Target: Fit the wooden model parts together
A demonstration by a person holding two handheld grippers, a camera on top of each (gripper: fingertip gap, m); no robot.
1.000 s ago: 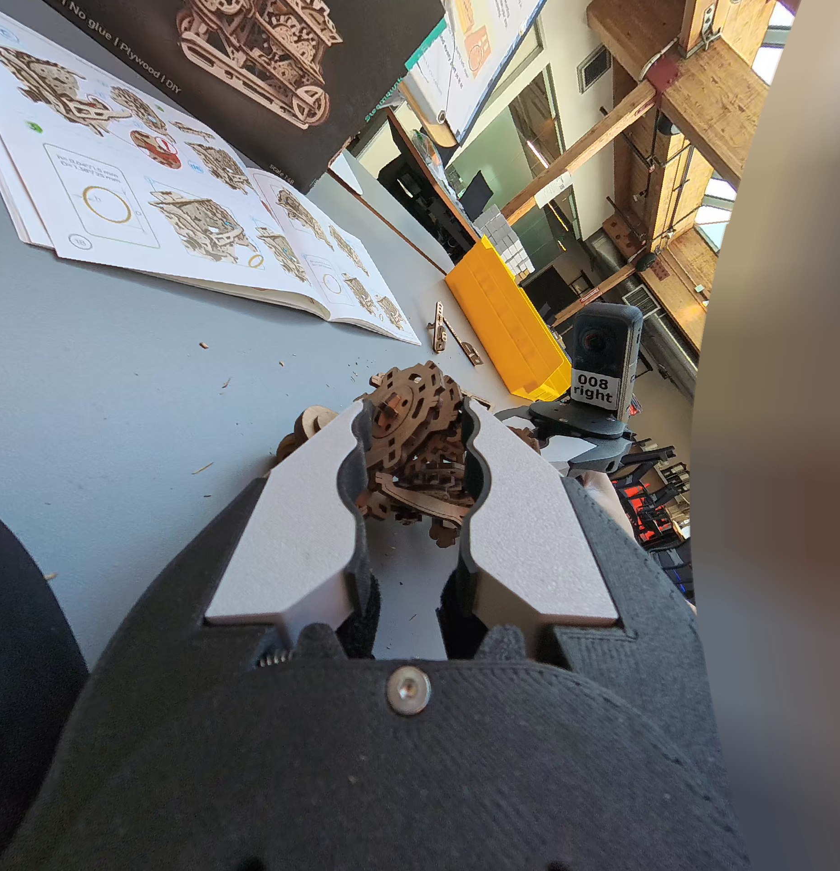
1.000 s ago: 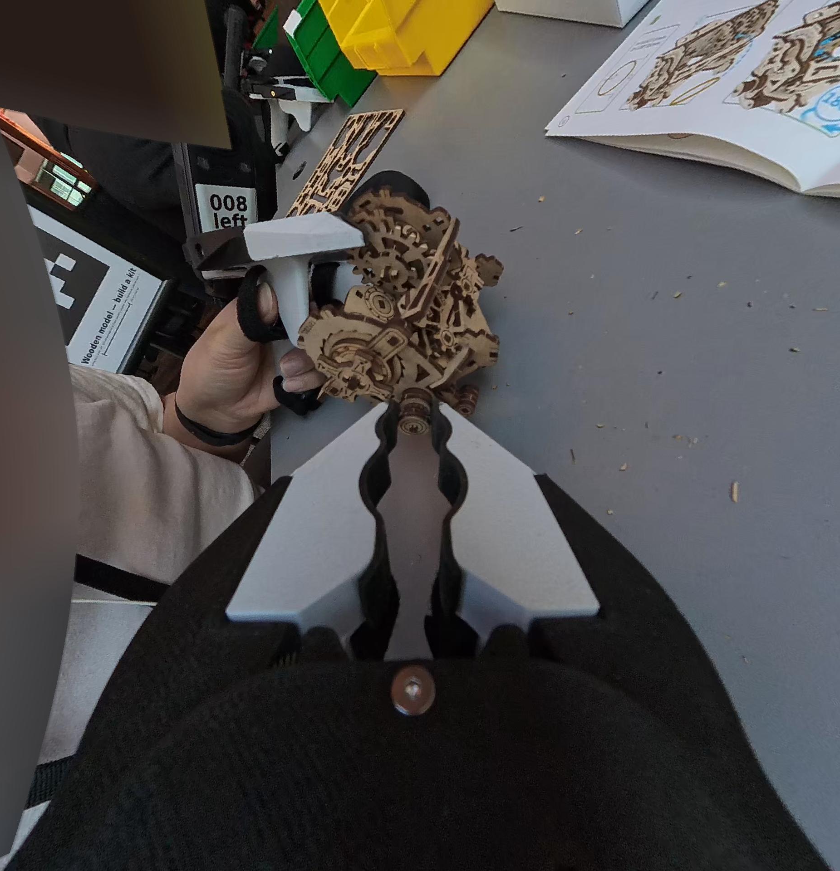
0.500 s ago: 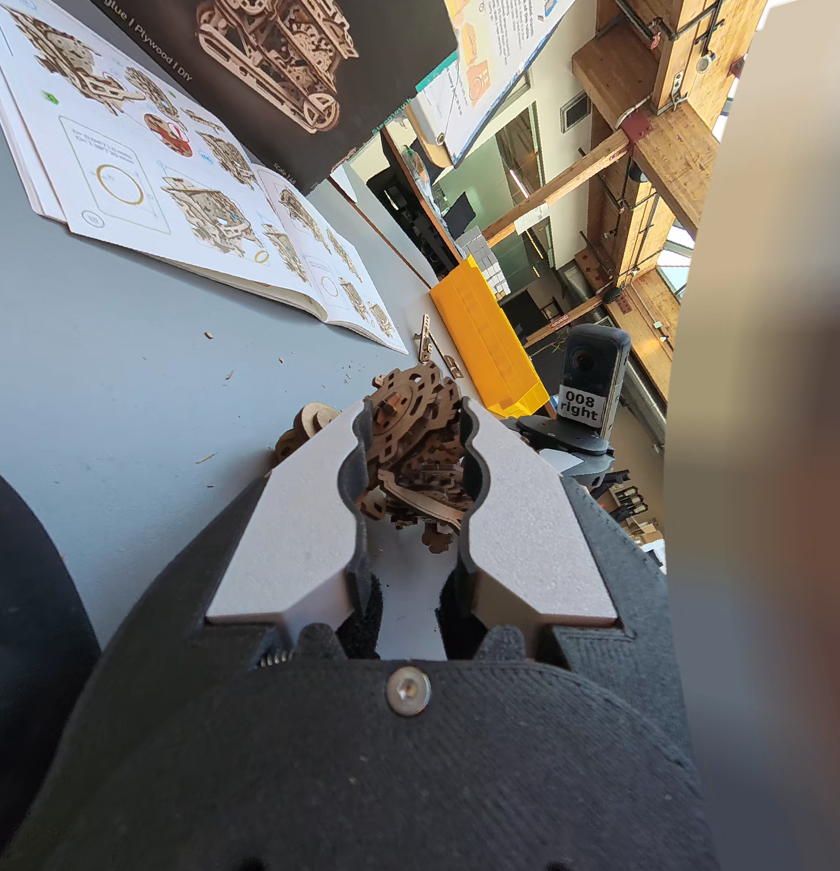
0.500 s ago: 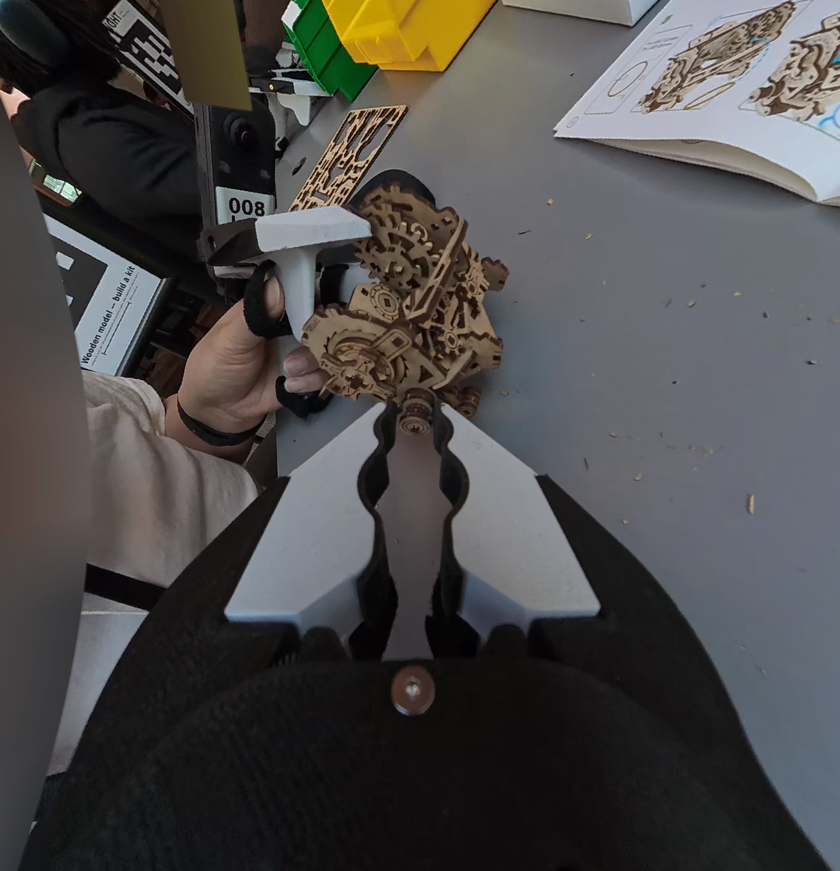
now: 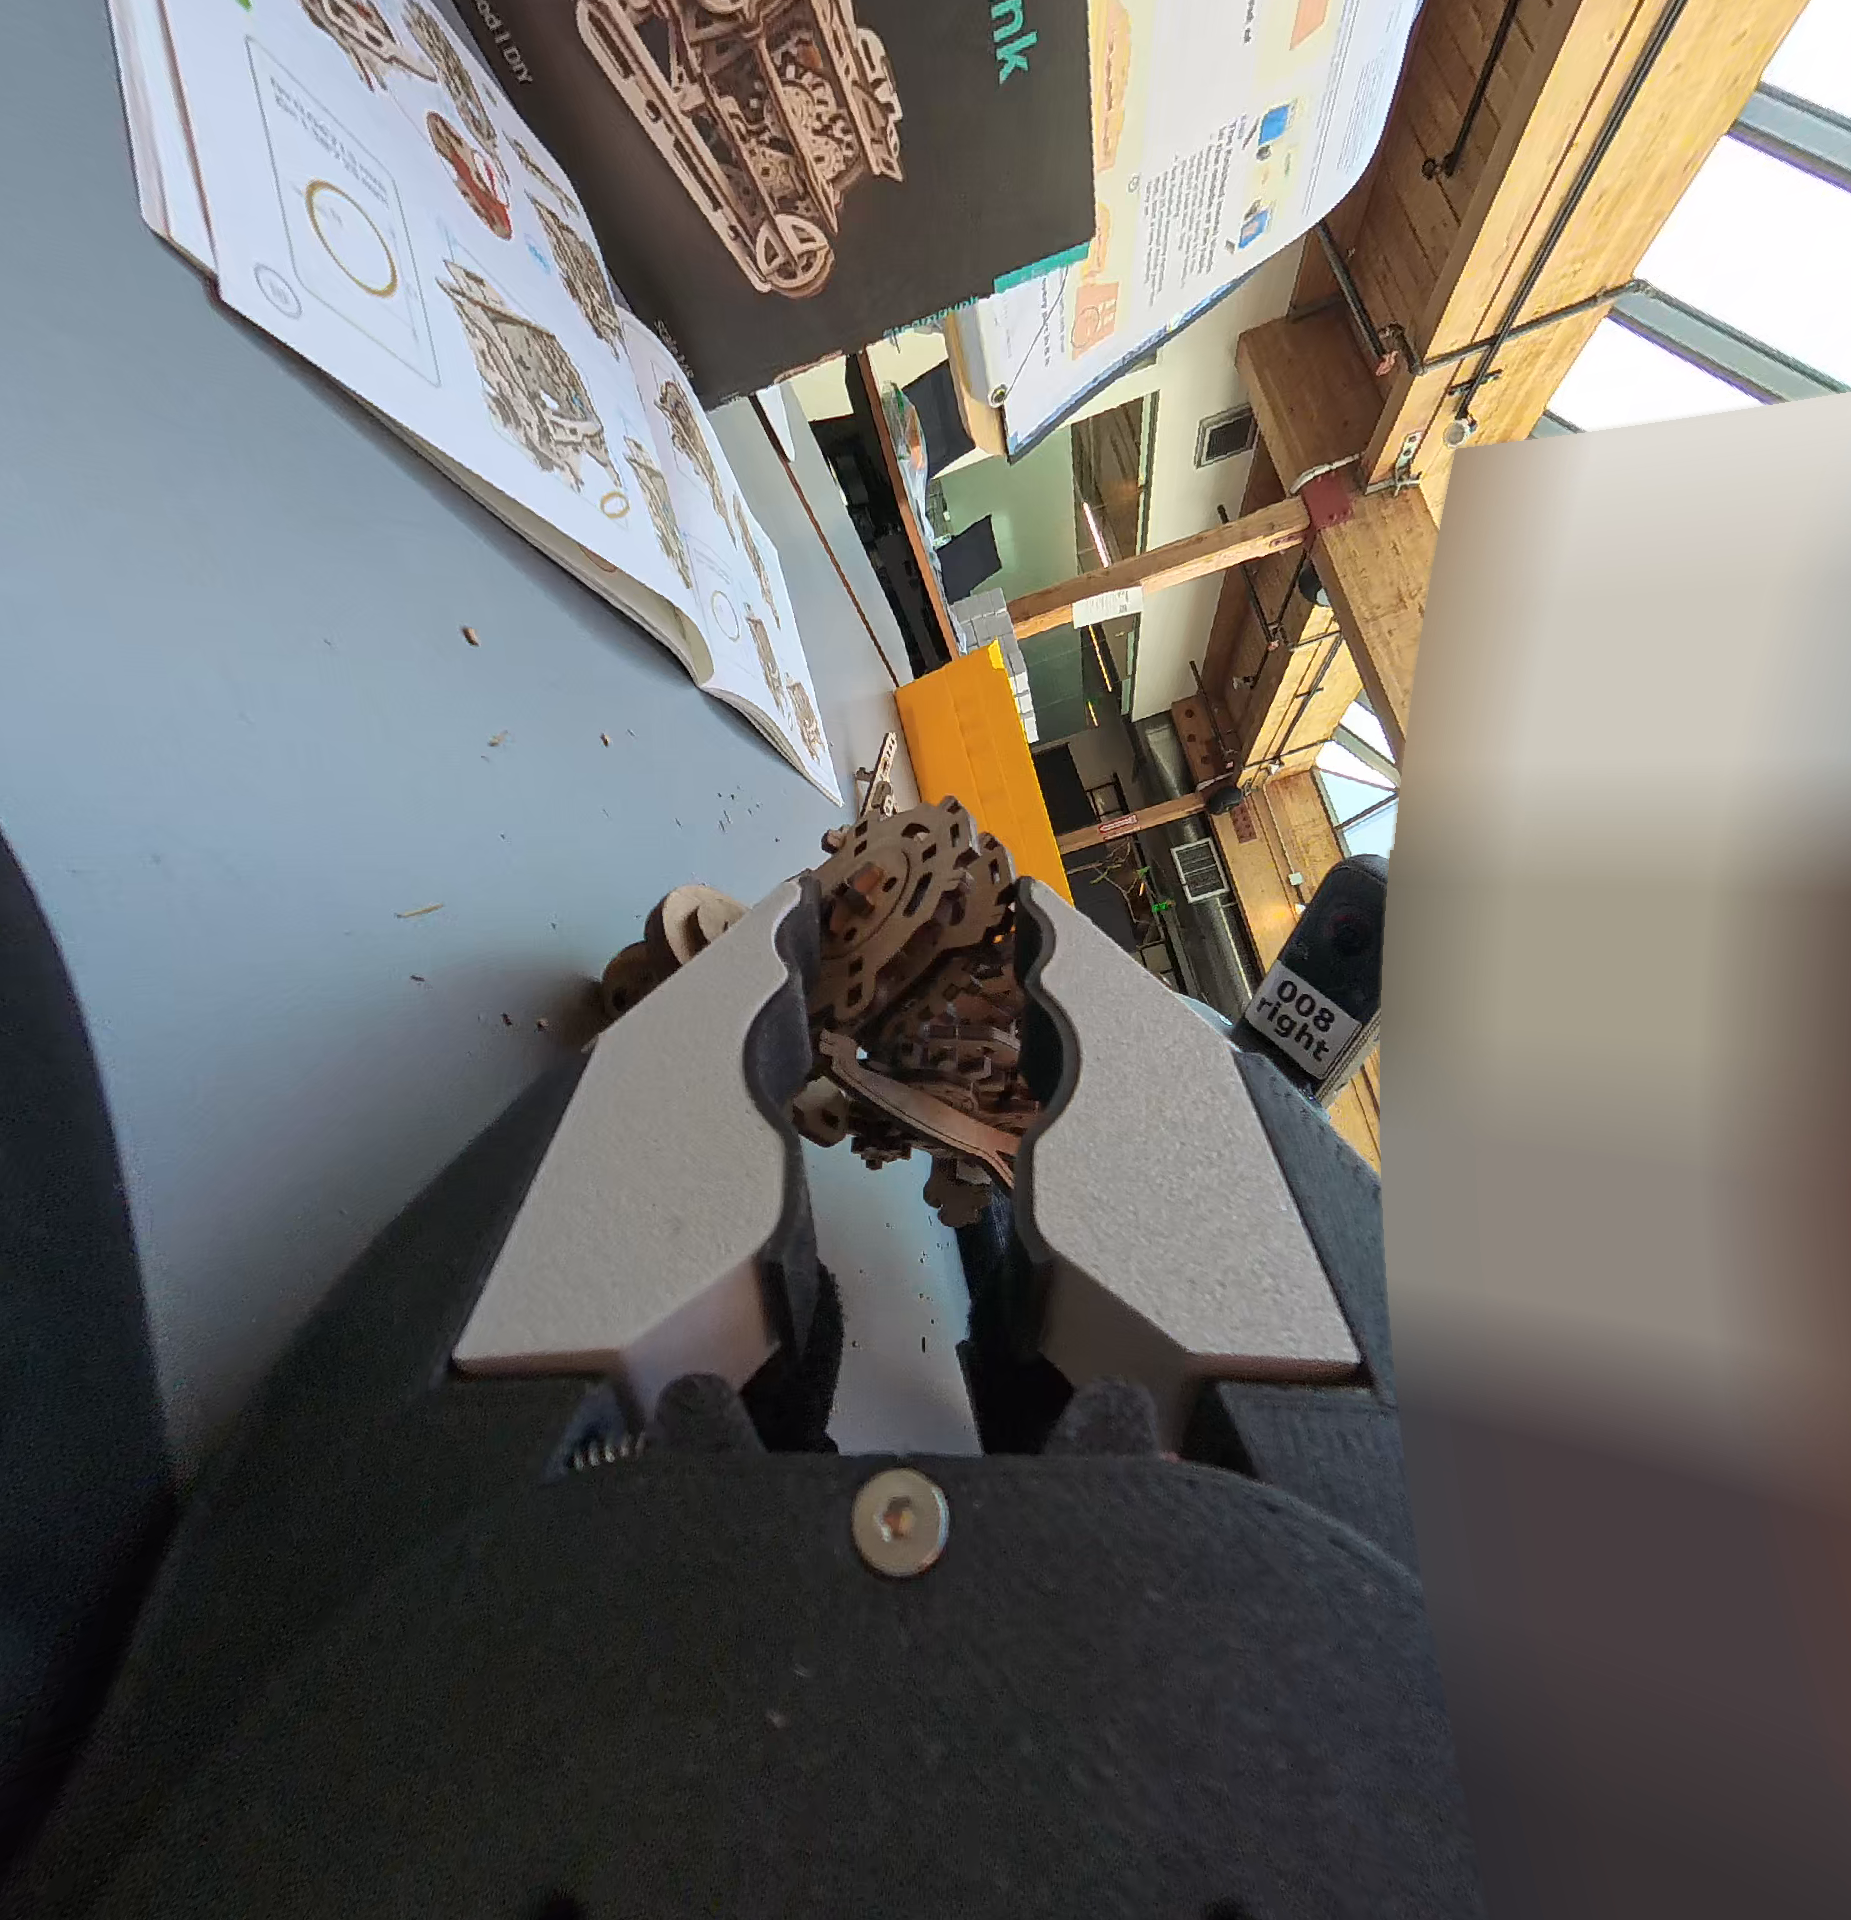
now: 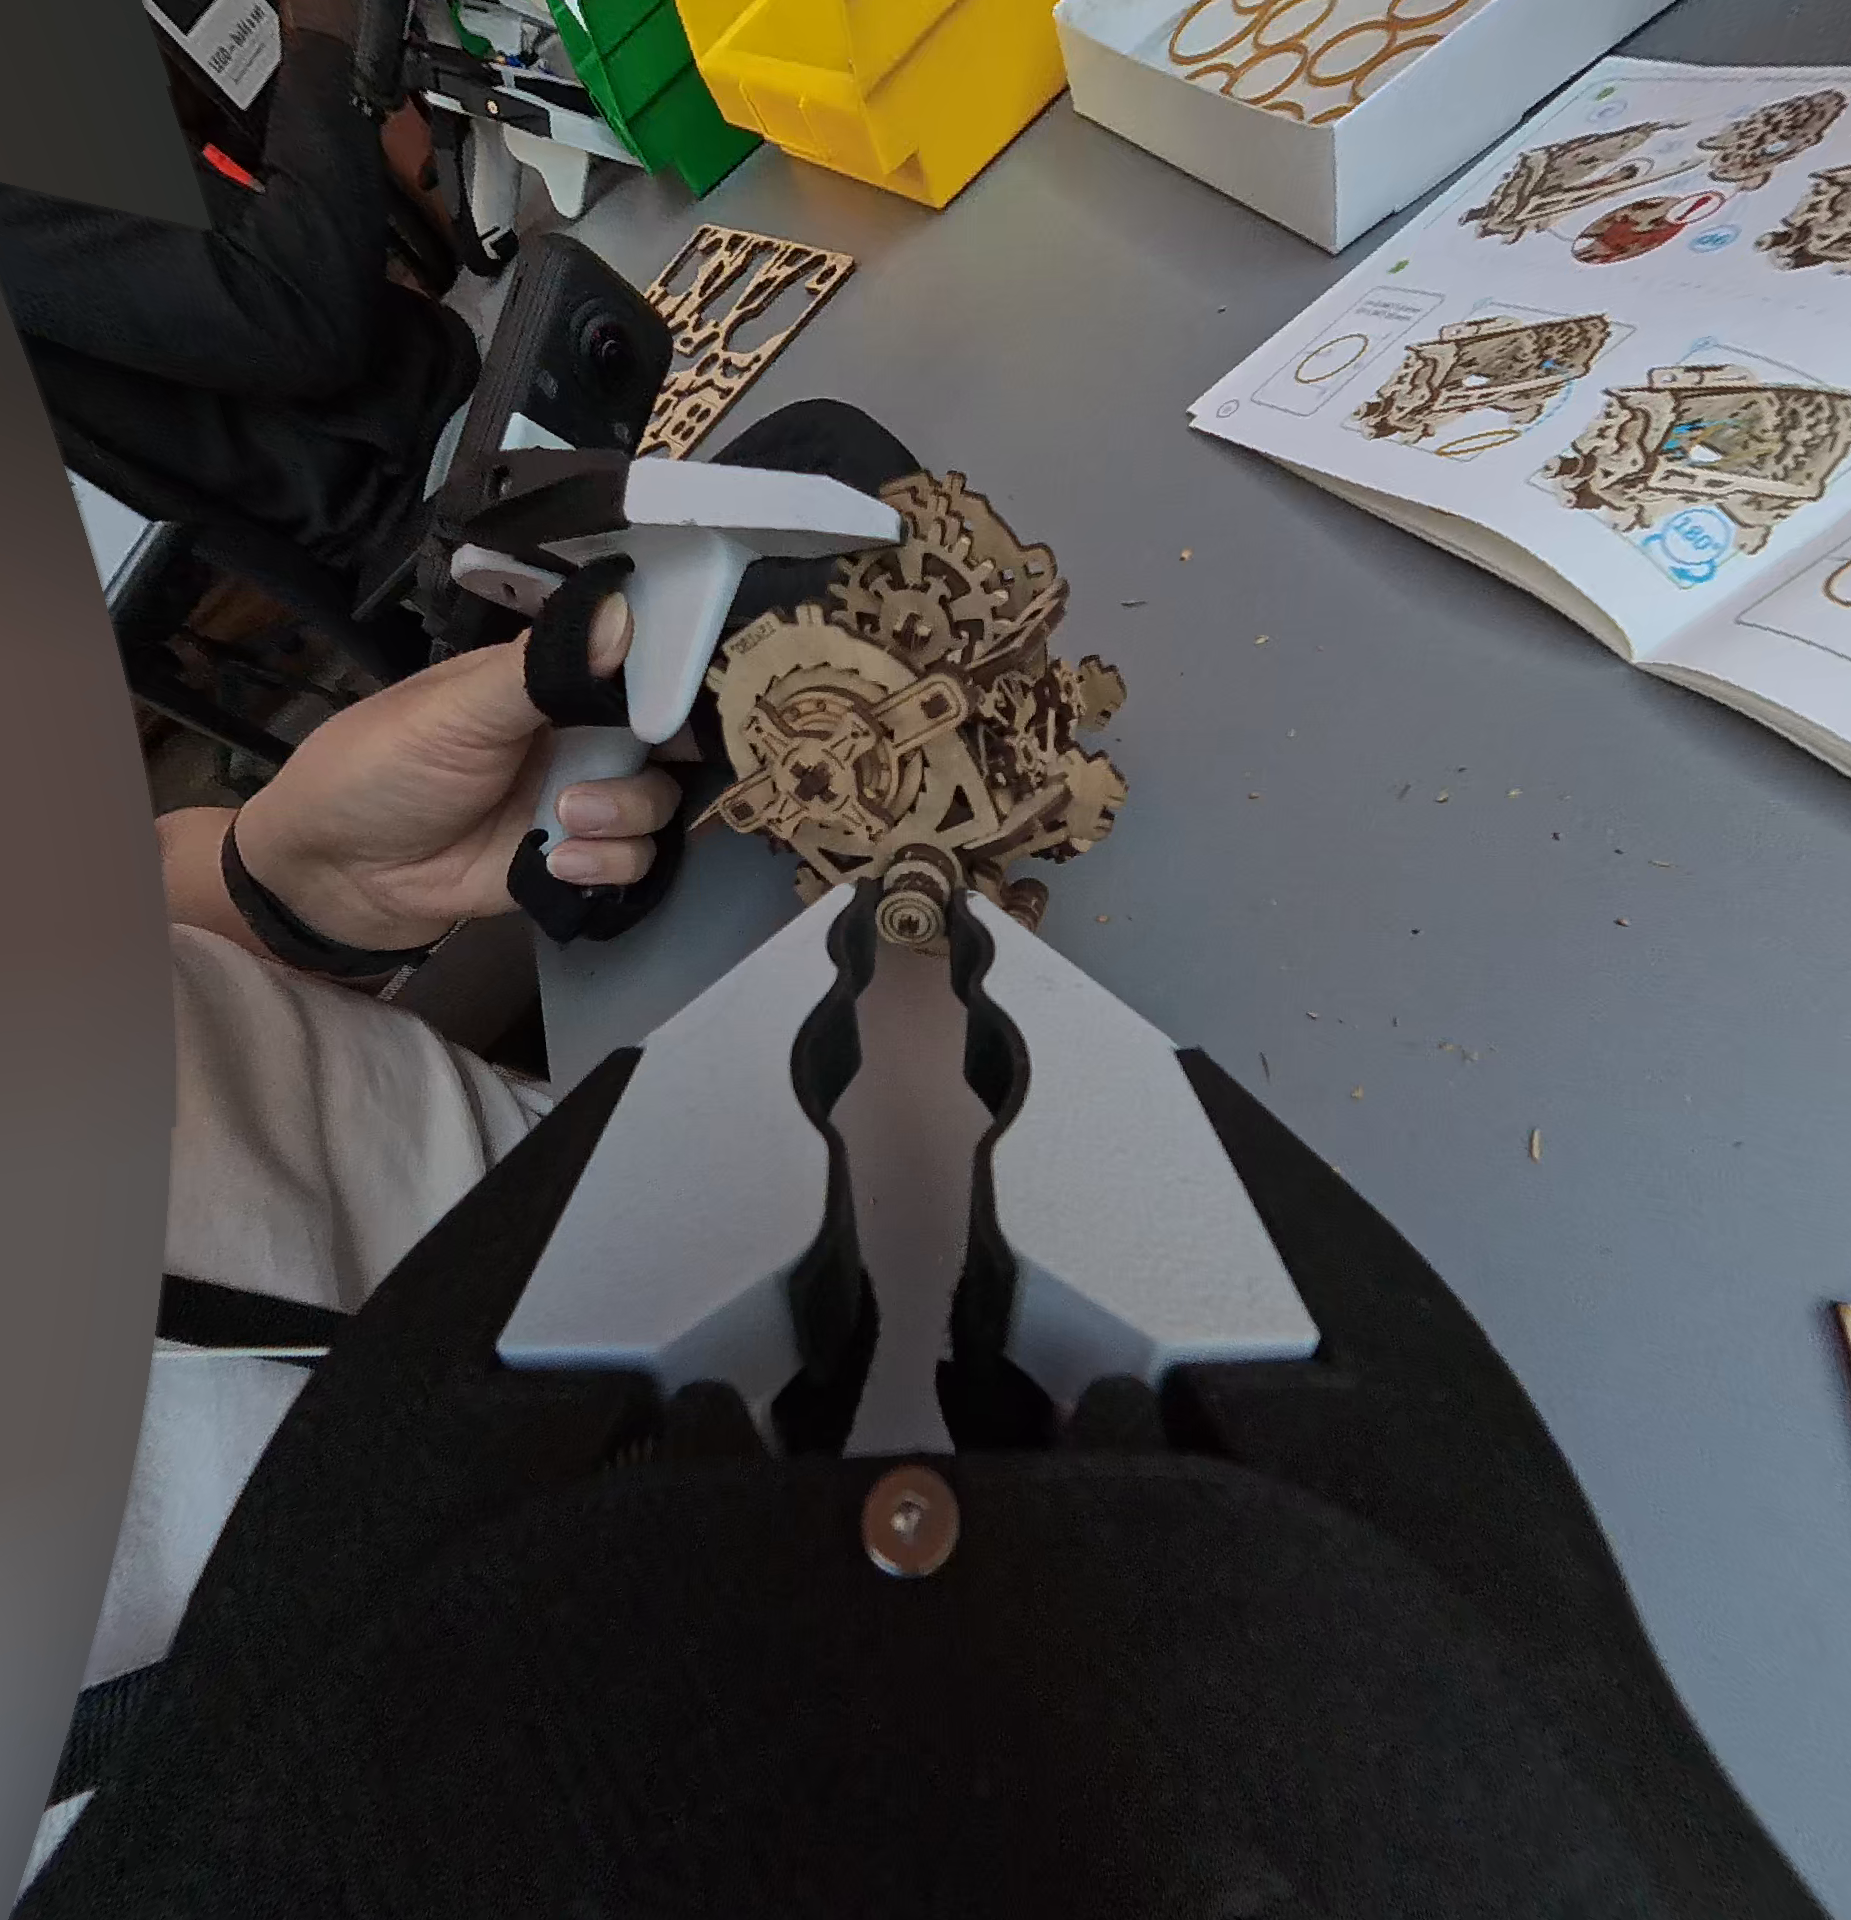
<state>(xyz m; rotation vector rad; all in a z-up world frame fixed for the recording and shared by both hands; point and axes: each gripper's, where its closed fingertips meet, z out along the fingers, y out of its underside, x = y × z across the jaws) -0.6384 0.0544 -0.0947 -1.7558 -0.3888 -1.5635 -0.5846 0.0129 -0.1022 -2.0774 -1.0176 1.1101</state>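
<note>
I have the wooden gear model (image 6: 916, 717) clamped across its body in my left gripper (image 5: 910, 1039), lifted just above the grey tabletop (image 6: 1420, 935) near its near-left edge. My right gripper (image 6: 908, 914) comes at it from below, its jaws narrowed onto a small round hub piece (image 6: 908, 920) that sits straight ahead, touching the model's underside. The hub's axis runs along my right jaws, so I judge a straight push forward seats it; open tabletop lies right, the instruction booklet (image 6: 1586, 416) well apart.
</note>
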